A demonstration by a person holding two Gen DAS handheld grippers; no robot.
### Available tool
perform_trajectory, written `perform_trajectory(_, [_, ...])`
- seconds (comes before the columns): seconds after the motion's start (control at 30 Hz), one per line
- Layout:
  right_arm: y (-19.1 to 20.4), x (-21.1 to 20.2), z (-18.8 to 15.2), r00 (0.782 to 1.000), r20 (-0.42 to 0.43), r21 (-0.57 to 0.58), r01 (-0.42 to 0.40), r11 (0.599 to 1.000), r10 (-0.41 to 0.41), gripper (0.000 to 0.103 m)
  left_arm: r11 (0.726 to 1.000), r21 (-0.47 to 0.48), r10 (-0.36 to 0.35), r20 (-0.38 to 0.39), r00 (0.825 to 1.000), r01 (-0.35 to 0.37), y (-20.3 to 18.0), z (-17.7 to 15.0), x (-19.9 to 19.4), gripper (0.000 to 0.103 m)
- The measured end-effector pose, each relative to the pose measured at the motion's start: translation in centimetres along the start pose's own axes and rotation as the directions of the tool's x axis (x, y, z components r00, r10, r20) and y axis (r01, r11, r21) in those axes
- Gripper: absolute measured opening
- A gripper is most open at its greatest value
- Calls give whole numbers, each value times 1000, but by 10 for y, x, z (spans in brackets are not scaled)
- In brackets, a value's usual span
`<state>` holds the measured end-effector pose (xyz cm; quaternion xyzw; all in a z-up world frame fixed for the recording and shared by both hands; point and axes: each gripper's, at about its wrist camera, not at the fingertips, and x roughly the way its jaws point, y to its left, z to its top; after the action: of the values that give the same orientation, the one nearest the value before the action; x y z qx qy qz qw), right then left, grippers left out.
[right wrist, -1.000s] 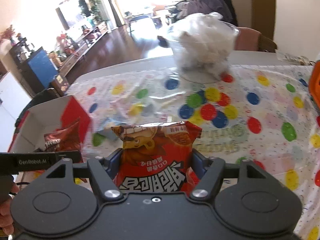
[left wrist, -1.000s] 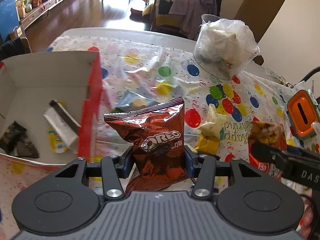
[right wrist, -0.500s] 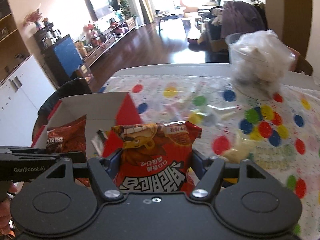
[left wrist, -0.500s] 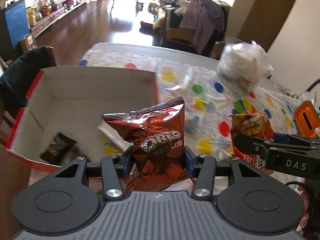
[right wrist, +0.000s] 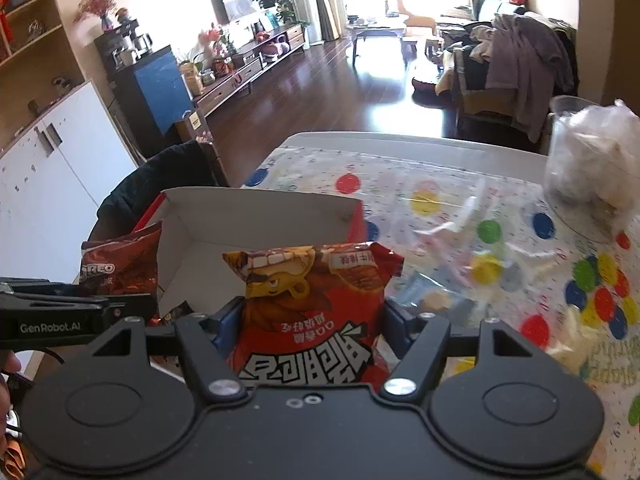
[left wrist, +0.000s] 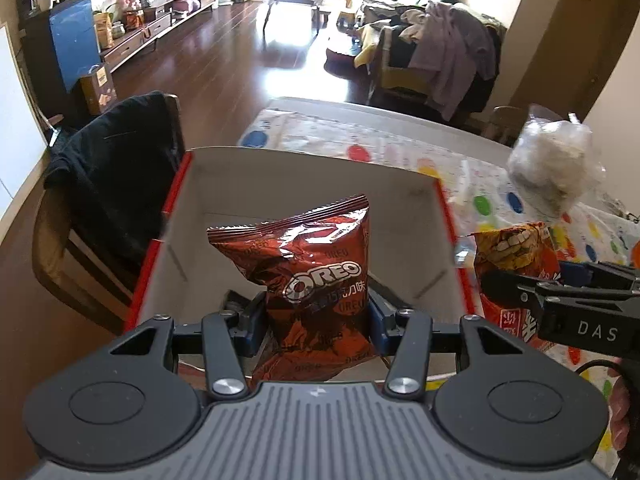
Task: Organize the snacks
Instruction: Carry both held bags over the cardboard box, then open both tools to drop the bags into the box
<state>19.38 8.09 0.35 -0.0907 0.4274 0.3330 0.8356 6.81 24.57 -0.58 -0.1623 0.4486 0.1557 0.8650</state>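
"OREO" in white letters, with Chinese characters beneath, on the brown snack bag. "DAS" in pale letters on the black side of the right claw. "GenRobot.AI" on the side of the left claw. Large white Chinese characters, seen upside down, on the red snack bag; "OREO" partly visible in the right wrist view
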Motion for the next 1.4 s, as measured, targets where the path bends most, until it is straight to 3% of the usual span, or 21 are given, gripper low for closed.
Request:
perform_trajectory(0.43, [45, 71, 22, 996, -86, -76, 3, 997, -10, 70, 999, 14, 39, -73, 997, -38, 45, 20, 40, 49])
perform_trajectory(0.73, [61, 106, 21, 988, -149, -153, 5, 988, -28, 70, 994, 105, 35, -123, 992, -22, 40, 20, 65, 49])
perform_trajectory(1.17, [59, 130, 12, 972, -217, -171, 49, 984, -86, 69, 993, 114, 46, -228, 972, -20, 38, 14, 96, 49])
perform_trajectory(1.4, [60, 127, 11, 975, -199, -184, 61, 981, -98, 68, 993, 116, 50, -243, 969, -22, 43, 7, 98, 50])
